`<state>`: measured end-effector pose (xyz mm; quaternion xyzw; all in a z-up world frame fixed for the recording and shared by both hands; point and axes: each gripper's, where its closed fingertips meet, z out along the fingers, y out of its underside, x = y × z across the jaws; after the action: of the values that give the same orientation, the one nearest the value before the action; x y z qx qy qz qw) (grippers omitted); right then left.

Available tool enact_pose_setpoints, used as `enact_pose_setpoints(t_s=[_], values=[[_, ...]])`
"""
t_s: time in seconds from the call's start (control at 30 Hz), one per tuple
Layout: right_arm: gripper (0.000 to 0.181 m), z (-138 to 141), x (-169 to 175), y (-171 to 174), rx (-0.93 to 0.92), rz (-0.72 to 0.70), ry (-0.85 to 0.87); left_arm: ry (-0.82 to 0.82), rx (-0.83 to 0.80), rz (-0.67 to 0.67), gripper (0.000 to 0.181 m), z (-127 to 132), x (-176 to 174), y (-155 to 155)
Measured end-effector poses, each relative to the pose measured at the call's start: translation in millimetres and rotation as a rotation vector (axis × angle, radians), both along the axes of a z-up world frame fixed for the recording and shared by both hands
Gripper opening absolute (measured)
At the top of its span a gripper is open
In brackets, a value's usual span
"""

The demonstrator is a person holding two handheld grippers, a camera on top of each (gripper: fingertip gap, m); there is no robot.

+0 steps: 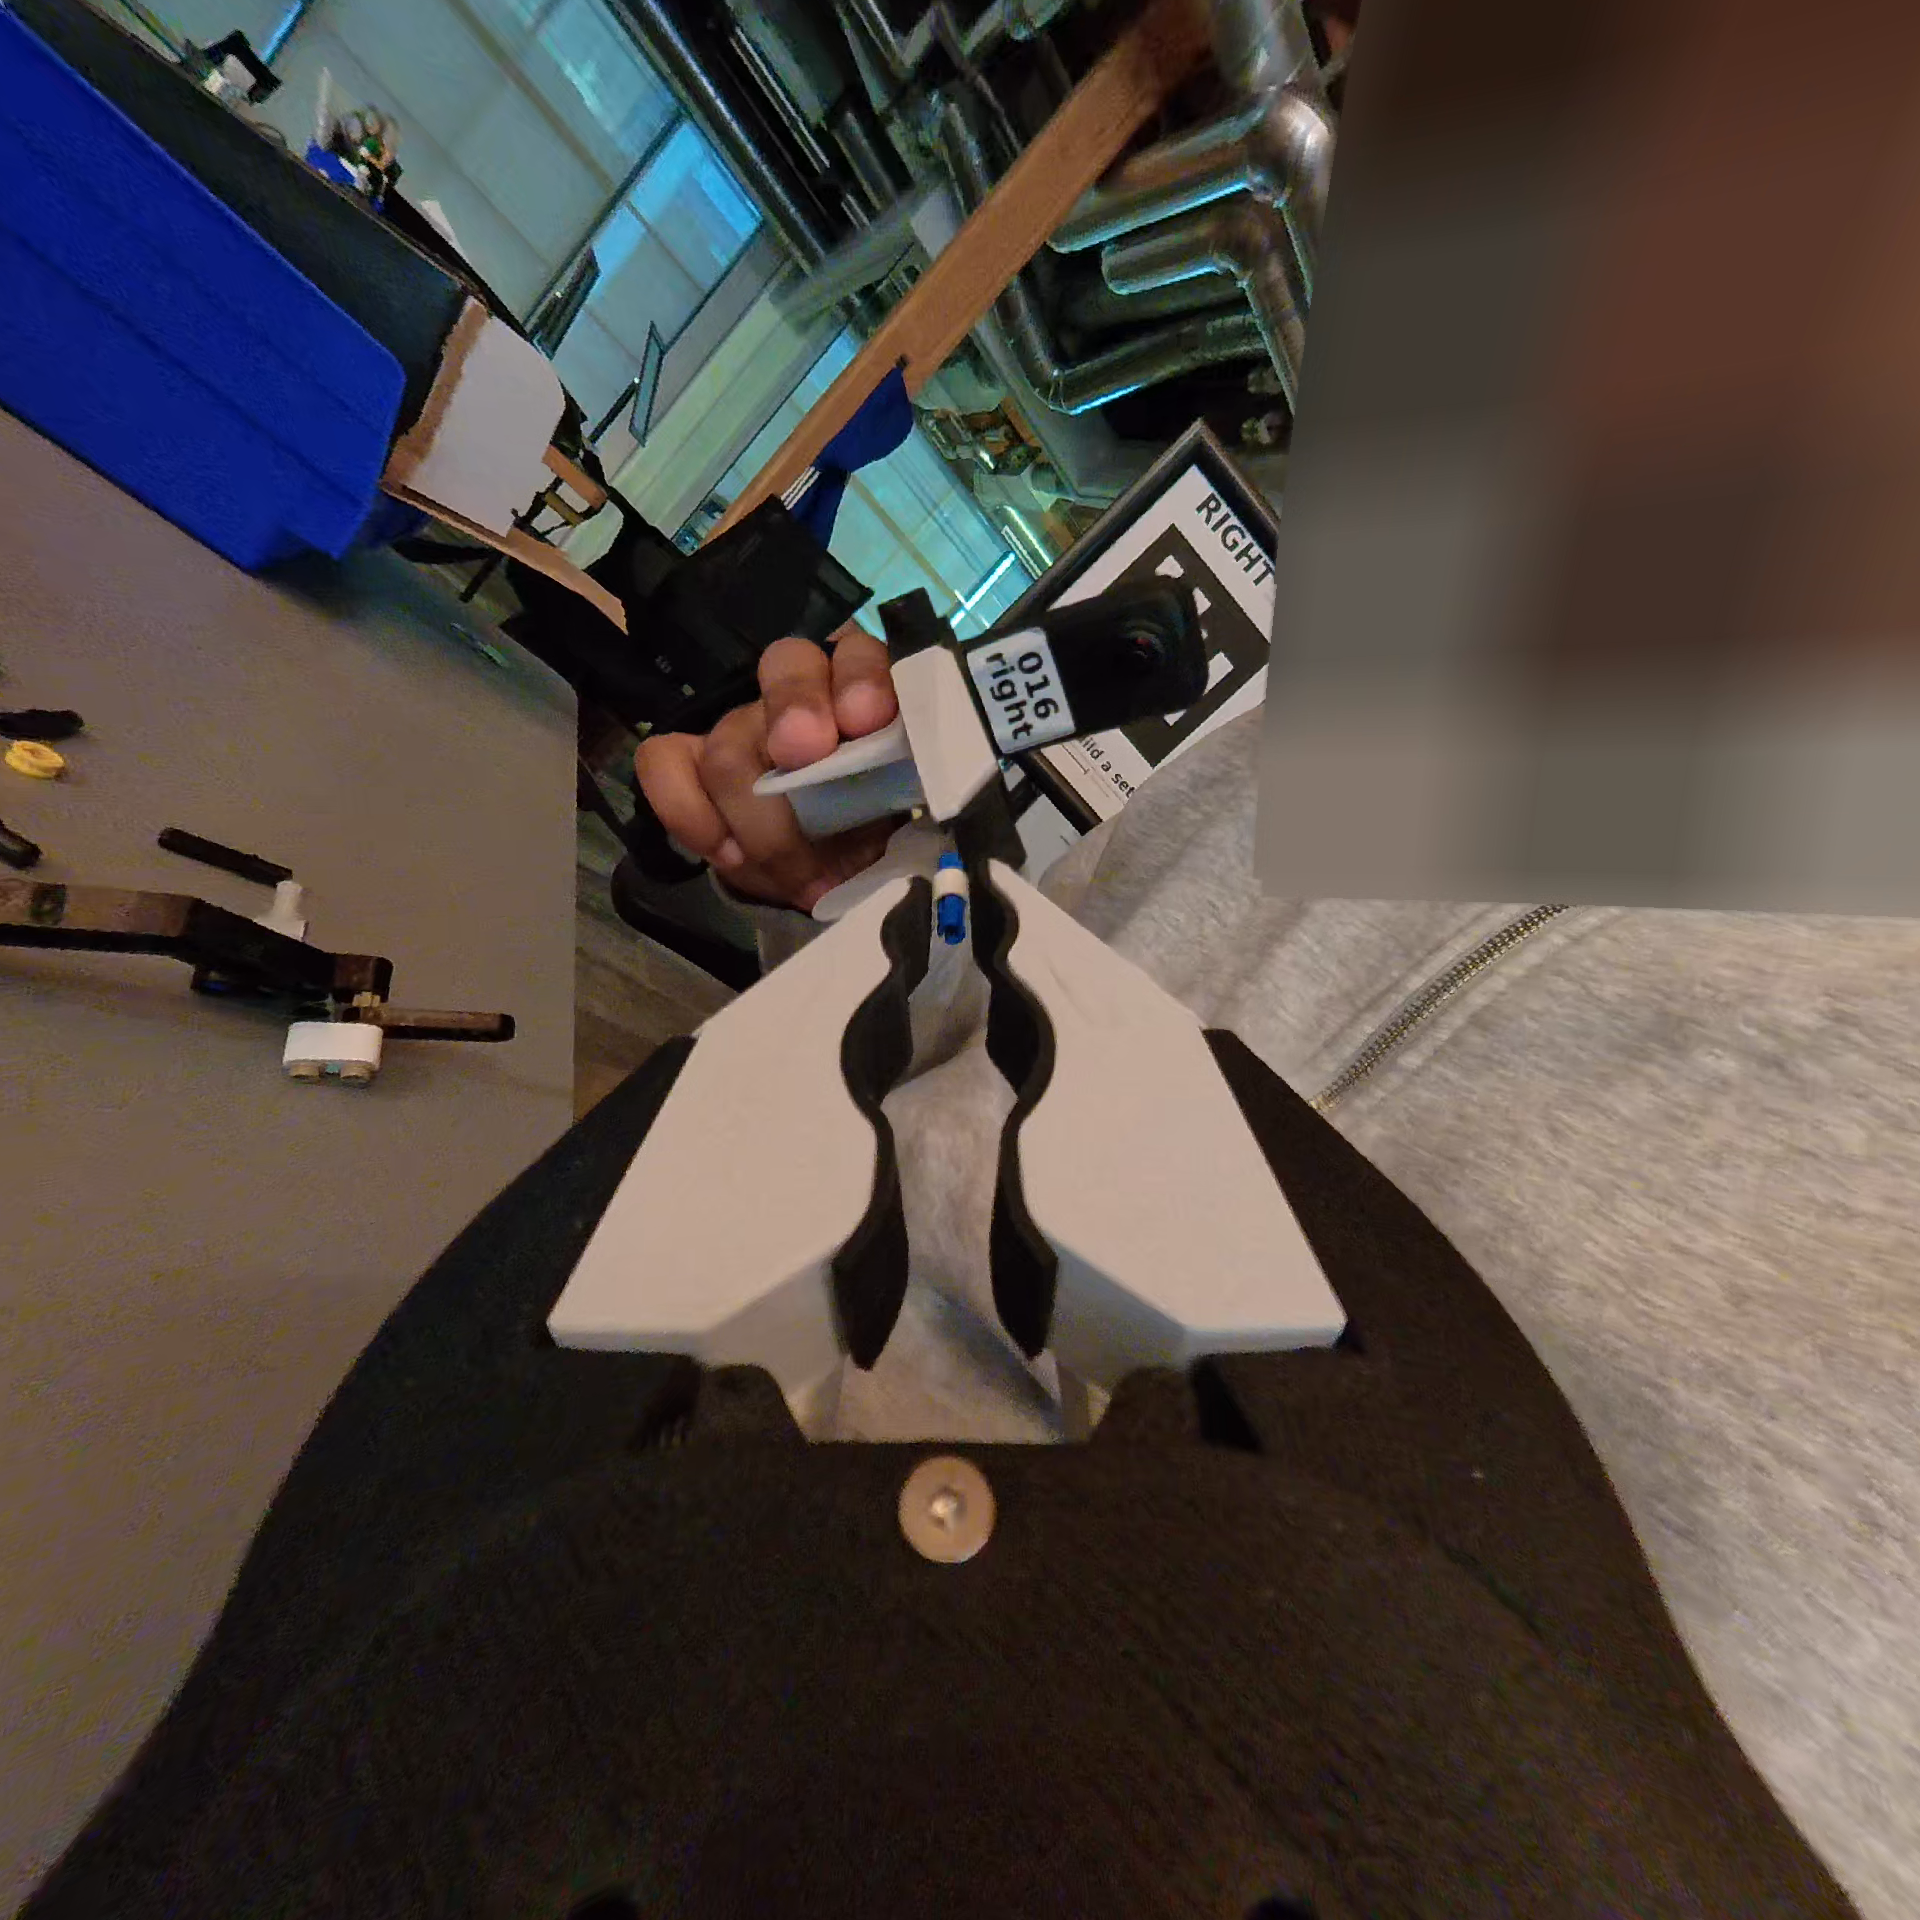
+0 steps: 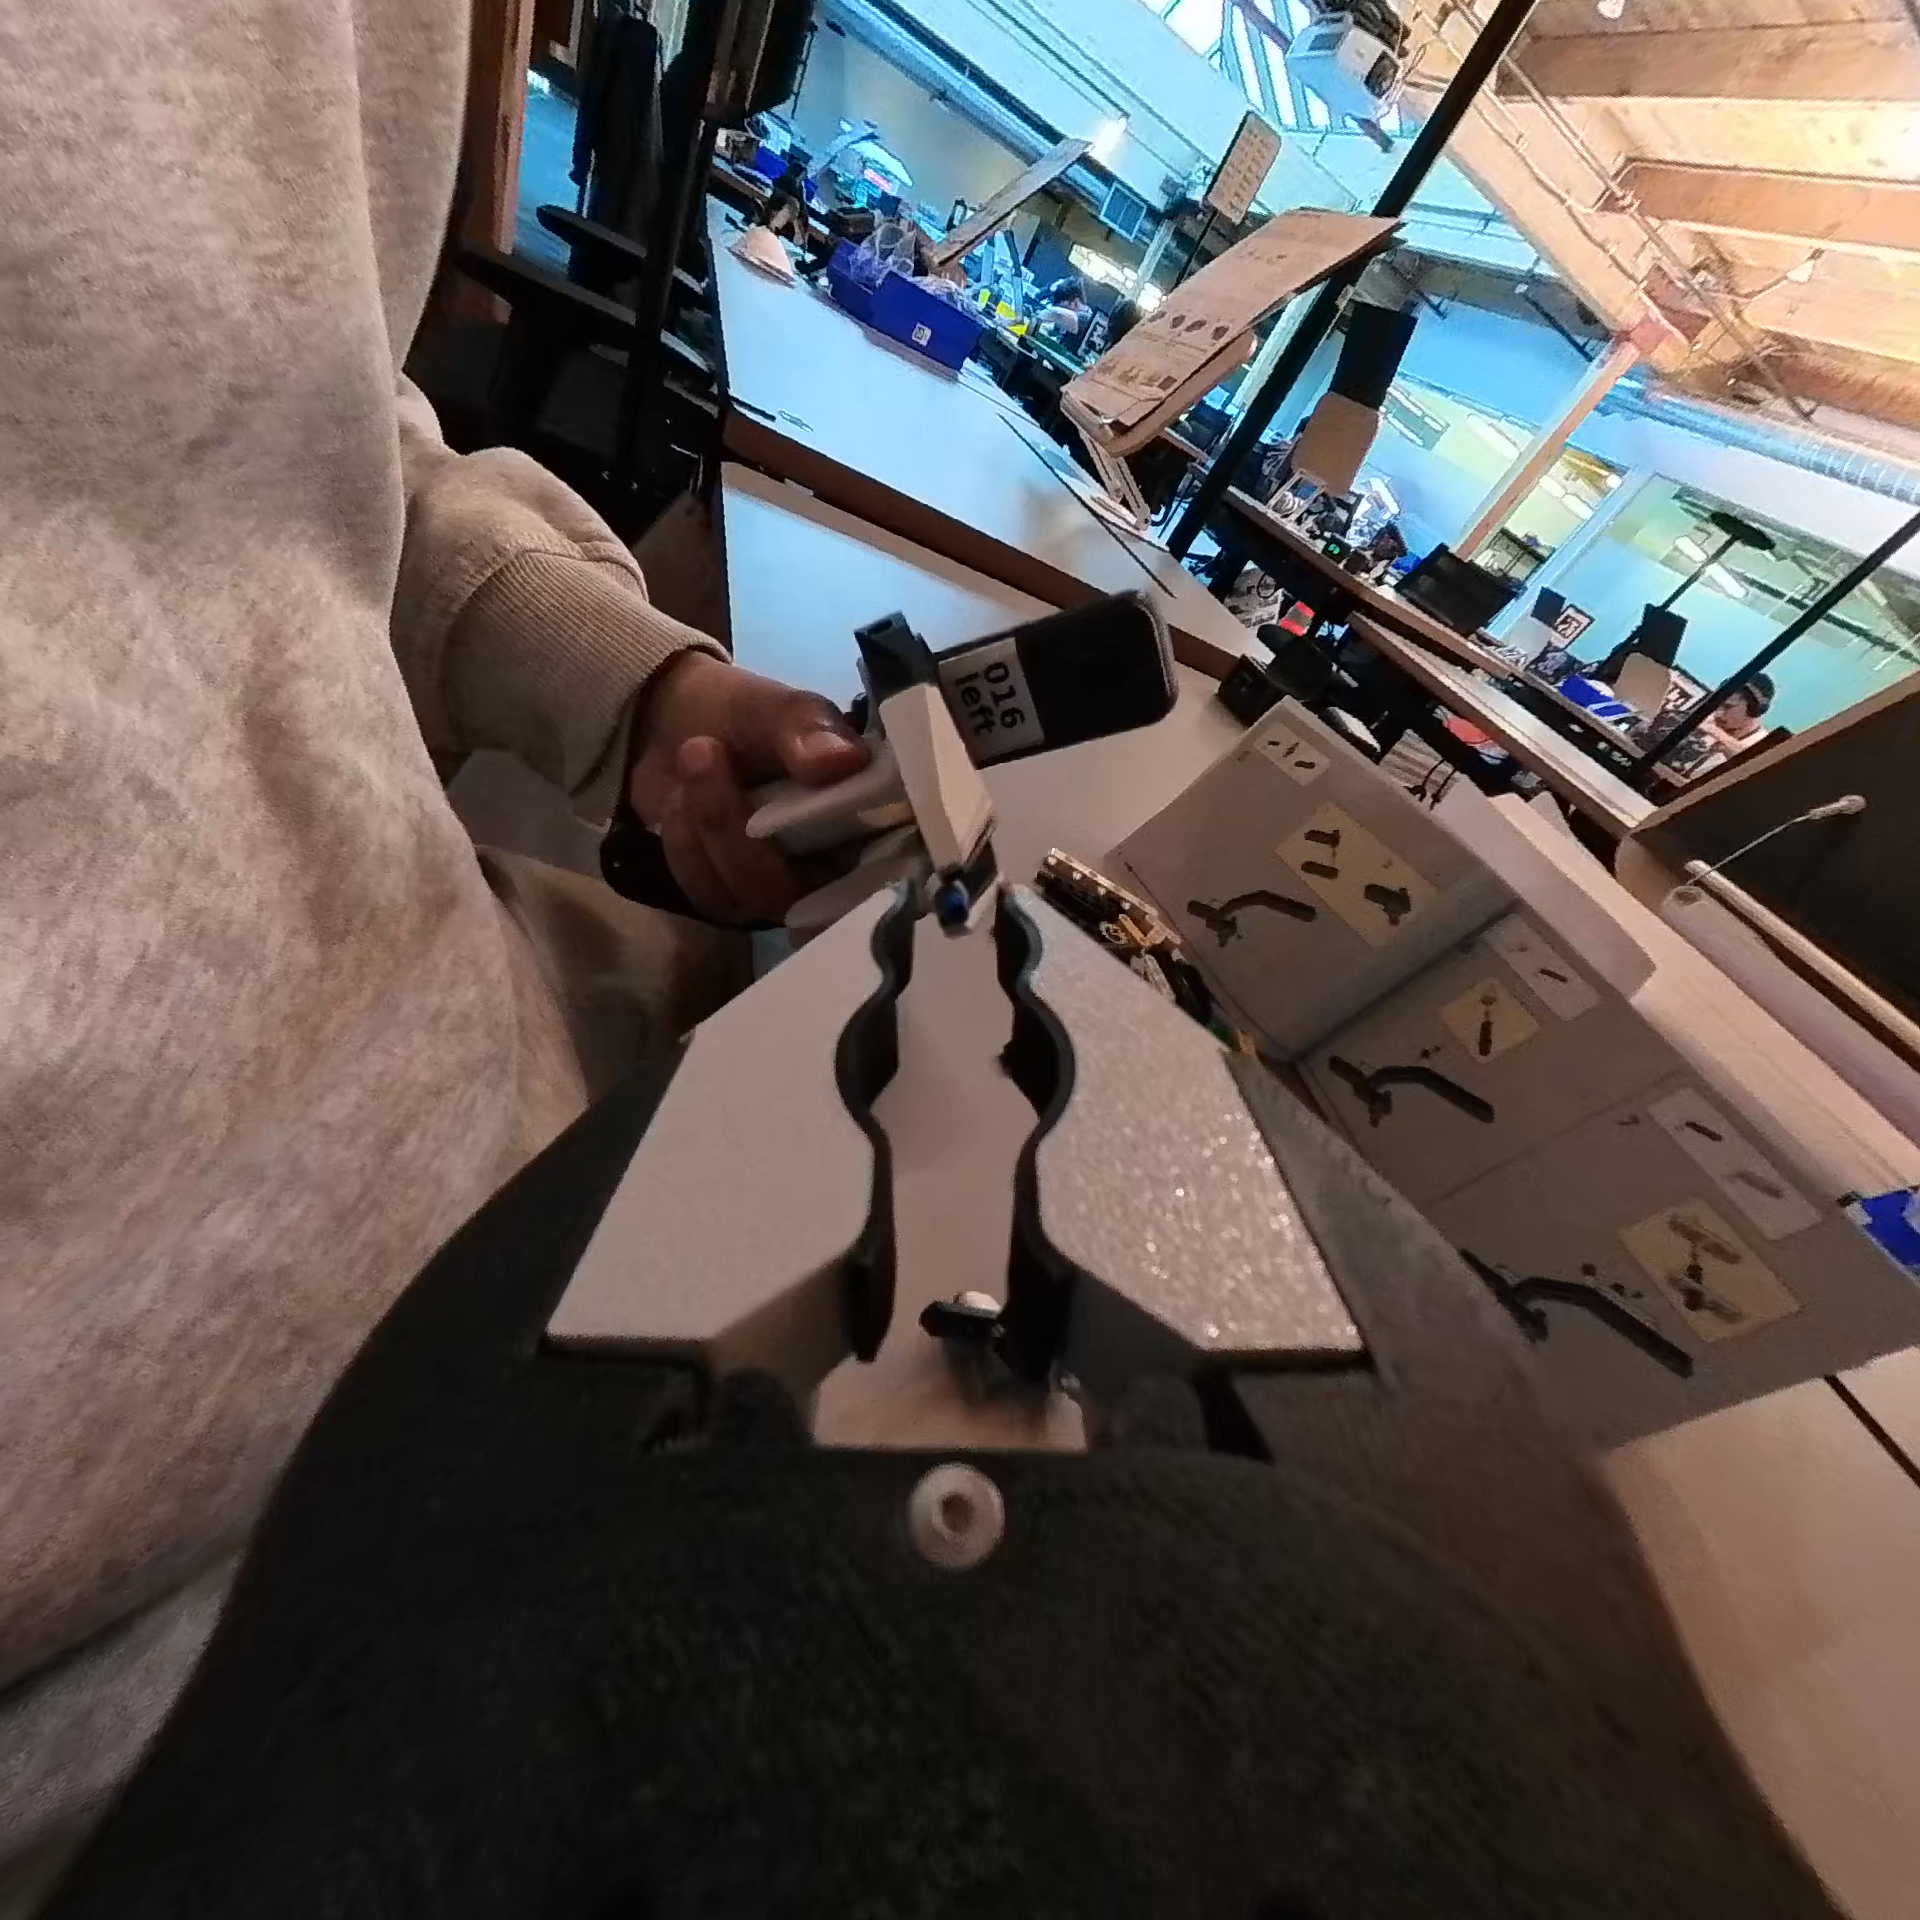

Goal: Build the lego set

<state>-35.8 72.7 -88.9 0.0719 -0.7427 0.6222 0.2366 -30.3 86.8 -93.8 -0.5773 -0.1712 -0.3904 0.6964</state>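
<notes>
A small white lego piece with blue ends [image 1: 949,902] sits between the tips of my left gripper [image 1: 952,896], whose pads stand close on either side of it. My right gripper [image 1: 961,821], held by a hand, reaches the same piece from the far side. In the right wrist view the piece [image 2: 952,906] lies in the narrow gap at my right gripper's tips [image 2: 954,914], with a little space on each side. The left gripper [image 2: 961,862] comes down onto it from above. Both grippers are raised off the table, tip to tip.
A part-built black and brown lego assembly with white bricks [image 1: 312,997] lies on the grey table [image 1: 260,1247], with a yellow round piece [image 1: 34,761] and a blue bin [image 1: 156,343]. The instruction sheets [image 2: 1403,987] and loose parts [image 2: 1122,920] lie to the right. A grey-sweatshirted person [image 2: 208,727] is close.
</notes>
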Motion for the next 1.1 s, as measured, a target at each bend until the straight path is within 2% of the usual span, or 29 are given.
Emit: enact_pose_setpoints(t_s=[0.17, 0.23, 0.47, 0.57, 0.83, 1.1], values=[[0.014, -3.4, -2.9, -7.2, 0.044, 0.0, 0.006, 0.007, -0.021, -0.017, 0.007, -3.2, 3.9, 3.3], [0.005, -5.6, -2.9, -9.3, 0.062, 0.003, 0.014, 0.002, -0.022, -0.017, 0.006, -3.6, 3.9, 3.7], [0.004, -3.9, -7.6, -11.3, 0.064, -0.015, 0.018, -0.006, -0.011, 0.011, 0.006, -3.2, 0.7, 3.9], [0.004, 0.6, -11.4, -9.8, 0.041, -0.042, 0.04, -0.033, 0.018, 0.055, 0.013, -0.2, -6.1, 1.4], [0.004, 1.3, -16.7, -10.4, 0.033, -0.067, 0.041, -0.081, 0.025, 0.035, 0.014, -1.1, -4.3, 4.4], [0.004, 0.4, -15.2, -12.0, 0.041, -0.055, 0.039, -0.09, 0.027, 0.031, 0.006, -1.1, -3.3, 5.6]])
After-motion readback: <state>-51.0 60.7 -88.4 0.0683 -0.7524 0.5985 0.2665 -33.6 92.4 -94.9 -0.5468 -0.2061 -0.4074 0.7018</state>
